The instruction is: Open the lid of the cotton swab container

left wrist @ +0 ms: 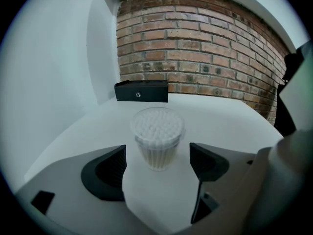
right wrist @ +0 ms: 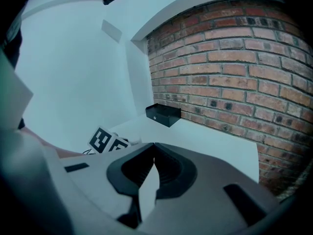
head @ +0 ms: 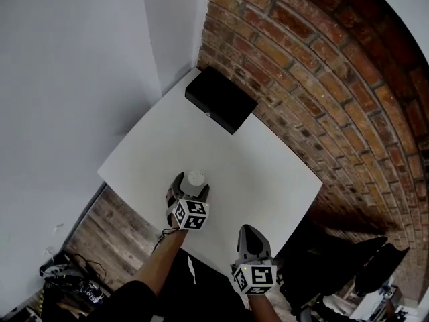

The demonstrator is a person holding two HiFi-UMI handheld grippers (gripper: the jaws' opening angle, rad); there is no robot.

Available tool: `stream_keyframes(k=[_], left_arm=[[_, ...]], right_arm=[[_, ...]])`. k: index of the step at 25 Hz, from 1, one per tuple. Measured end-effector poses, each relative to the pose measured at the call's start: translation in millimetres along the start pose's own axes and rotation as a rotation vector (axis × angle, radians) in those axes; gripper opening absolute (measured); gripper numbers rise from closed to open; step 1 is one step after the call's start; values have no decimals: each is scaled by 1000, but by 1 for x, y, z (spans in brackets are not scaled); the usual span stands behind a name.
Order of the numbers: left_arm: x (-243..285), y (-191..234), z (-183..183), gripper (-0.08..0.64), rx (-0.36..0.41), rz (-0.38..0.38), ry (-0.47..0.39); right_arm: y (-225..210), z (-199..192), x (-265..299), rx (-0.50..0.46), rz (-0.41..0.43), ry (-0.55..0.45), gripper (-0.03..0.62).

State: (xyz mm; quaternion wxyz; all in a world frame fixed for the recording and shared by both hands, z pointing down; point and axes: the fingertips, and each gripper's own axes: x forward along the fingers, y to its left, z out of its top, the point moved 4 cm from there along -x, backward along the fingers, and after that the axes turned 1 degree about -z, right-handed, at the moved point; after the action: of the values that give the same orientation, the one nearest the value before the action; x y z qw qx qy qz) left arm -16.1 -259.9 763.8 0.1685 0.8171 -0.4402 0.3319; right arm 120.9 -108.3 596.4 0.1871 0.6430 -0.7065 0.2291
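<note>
The cotton swab container is a small clear round tub packed with white swabs, its clear lid on top. It stands upright on the white table, also visible in the head view as the container. My left gripper is open, its two black pads on either side of the tub and apart from it; in the head view the left gripper sits just in front of the tub. My right gripper is shut on nothing, and in the head view this right gripper hangs near the table's front edge.
A black box lies at the table's far corner against the brick wall. A white wall runs along the left. Wooden floor and cables lie below the table's left edge.
</note>
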Motion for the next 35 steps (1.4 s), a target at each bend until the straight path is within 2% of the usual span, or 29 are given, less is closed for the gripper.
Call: stream_keyframes(k=[3,8,10,11,13,27,35], left_arm=[[4,1,-4,414,1,-4,23],[6,-1,-1,408,20,-13,8],[6,0,0,364,24,0,7],[6,0,0,307,27,10,8],[7,1,-2,273,32,19,11],[5,3,-2,262,15,-77,1],[-27,-10,18,259,99,-146,-75]], right_arm=[[-1,-1,-1,5,-2,3,20],[-5,-3,-2,12,-13,7,20],[-6,-3,-2,17,-14,7,20],[-6,-3,-3,20,-15,7,20],[-8,-1,-3,23,-18,5,20],[-8,-2,-3,36,-10,3,20],[-8,10,-2,24,5,-24,20]])
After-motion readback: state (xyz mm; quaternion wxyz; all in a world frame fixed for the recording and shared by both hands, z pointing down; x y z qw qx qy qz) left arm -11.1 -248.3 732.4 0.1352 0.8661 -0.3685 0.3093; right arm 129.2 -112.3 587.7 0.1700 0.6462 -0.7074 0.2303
